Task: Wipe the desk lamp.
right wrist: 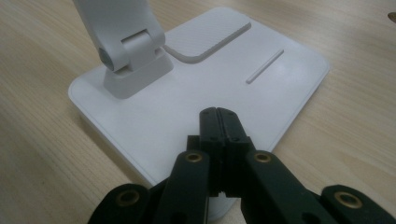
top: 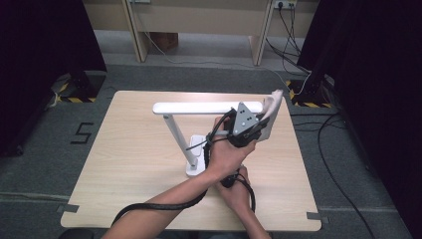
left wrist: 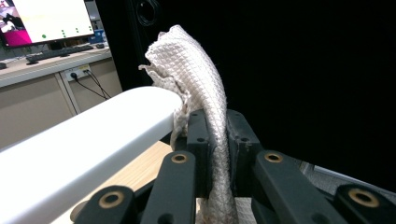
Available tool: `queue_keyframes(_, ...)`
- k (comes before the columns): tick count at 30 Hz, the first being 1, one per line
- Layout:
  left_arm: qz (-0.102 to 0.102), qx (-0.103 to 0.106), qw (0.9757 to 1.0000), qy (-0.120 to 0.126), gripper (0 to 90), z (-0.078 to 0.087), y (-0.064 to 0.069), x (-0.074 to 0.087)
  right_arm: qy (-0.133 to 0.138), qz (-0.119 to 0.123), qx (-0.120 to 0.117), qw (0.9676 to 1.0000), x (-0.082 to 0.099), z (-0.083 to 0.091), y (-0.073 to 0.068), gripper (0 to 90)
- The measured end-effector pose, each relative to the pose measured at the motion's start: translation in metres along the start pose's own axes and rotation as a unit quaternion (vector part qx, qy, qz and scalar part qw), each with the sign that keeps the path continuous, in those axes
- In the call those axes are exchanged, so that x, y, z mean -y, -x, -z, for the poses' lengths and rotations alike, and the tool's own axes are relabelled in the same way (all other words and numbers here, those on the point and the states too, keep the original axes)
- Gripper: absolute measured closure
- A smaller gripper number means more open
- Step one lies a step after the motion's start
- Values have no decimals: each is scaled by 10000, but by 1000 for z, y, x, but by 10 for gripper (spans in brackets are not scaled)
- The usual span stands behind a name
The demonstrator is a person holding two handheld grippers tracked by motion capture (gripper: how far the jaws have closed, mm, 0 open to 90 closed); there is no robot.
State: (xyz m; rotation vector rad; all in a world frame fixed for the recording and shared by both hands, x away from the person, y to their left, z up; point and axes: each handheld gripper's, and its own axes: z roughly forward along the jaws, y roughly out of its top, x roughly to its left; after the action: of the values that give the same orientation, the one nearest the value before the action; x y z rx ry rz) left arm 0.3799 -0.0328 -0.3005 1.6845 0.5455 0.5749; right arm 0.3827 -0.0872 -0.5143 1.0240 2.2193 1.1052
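Observation:
A white desk lamp stands mid-table, with its base, a slanted arm and a long level head. My left gripper is raised at the head's right end, shut on a white waffle-weave cloth. In the left gripper view the cloth rises from between the jaws of the left gripper and touches the tip of the lamp head. My right gripper is shut with nothing in it, its tips resting on the near edge of the lamp base, close to the arm's hinge.
The wooden table has bare wood left of the lamp. Cables run over the grey floor to the right, and black curtains stand on both sides. A monitor and keyboard sit on a desk beyond.

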Motion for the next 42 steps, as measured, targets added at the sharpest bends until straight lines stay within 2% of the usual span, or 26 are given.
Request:
queue_keyframes(15,235,-188,9994,177,819,13,-5,11,11,21,13,10000,0,0,0,900)
queue_keyframes(26,289,-286,9992,24,819,10,-10,16,10,15,16,10000,0,0,0,900)
queue_keyframes(42,368,-423,9982,197,819,25,-17,20,-2,2,19,10000,0,0,-1,900)
